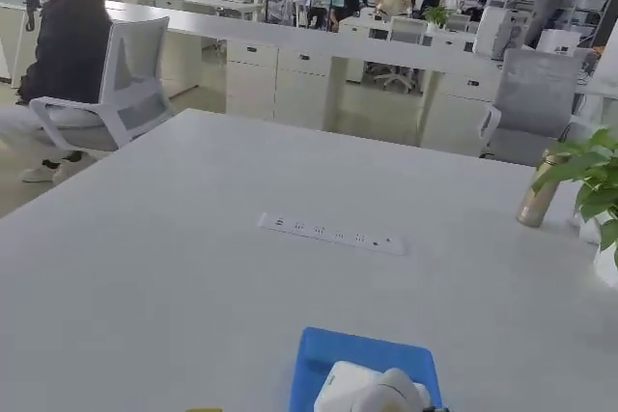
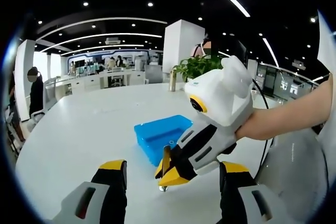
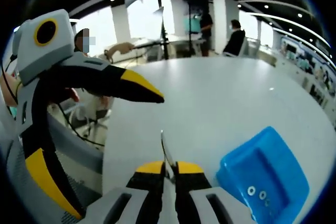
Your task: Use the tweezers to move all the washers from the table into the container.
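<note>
Left gripper view, L to R: white table (image 2: 79, 129), blue container (image 2: 157, 136) mid-table, then right tool (image 2: 169, 174) pinched narrow on tweezers (image 2: 167, 161), tips pointing down at table just beside container's near corner; can't tell if touching. Left tool (image 2: 173, 167) jaws spread wide across bottom. Right gripper view: tweezers centre, container at R w/ washers (image 3: 252, 190) lying inside.
</note>
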